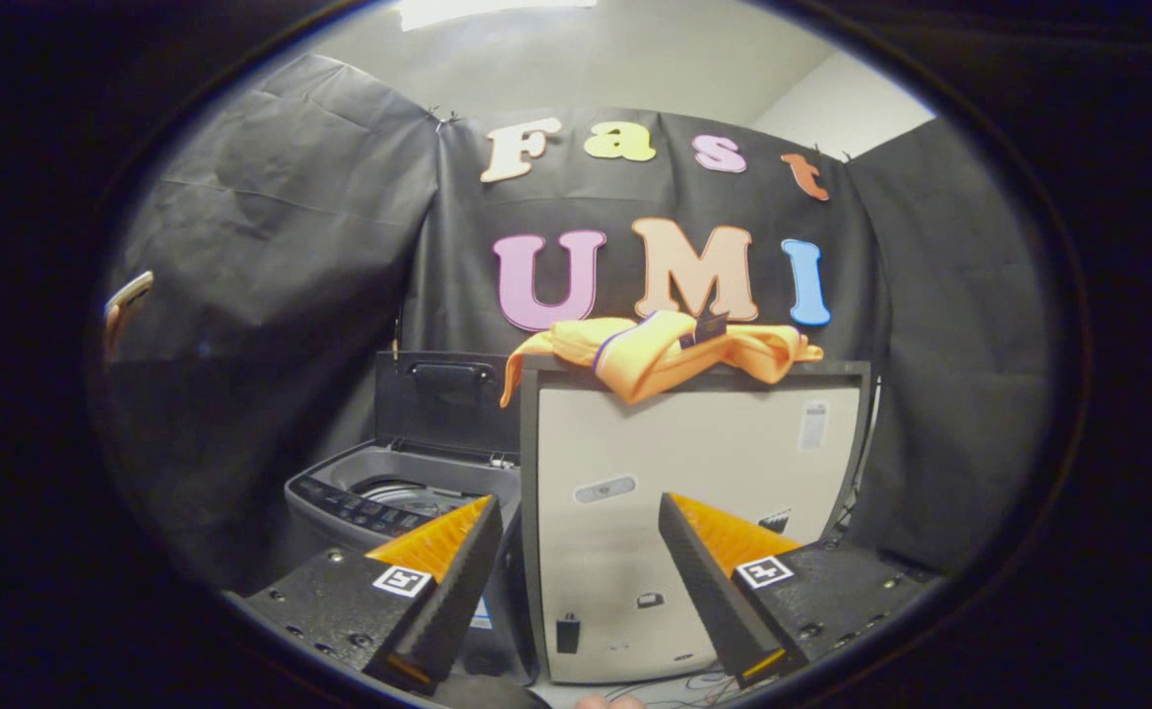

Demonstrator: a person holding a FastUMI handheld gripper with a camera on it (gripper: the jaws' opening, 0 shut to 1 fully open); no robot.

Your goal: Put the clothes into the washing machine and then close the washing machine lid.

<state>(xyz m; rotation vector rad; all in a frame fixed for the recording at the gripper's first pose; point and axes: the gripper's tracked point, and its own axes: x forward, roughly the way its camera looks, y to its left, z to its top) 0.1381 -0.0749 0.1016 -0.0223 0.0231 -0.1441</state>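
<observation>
An orange garment point(670, 356) with a purple trim lies crumpled on top of a tall white cabinet point(694, 512), well beyond my fingers. To the cabinet's left stands a grey top-loading washing machine point(389, 497) with its dark lid point(450, 402) raised upright and the drum opening showing. My gripper point(576, 512) is open, its two fingers spread wide with nothing between them, held low in front of the cabinet's face and some way short of it.
Black cloth walls close the booth behind and on both sides. Cables run along the floor at the cabinet's base. A pale object point(125, 300) sticks out of the cloth on the far left.
</observation>
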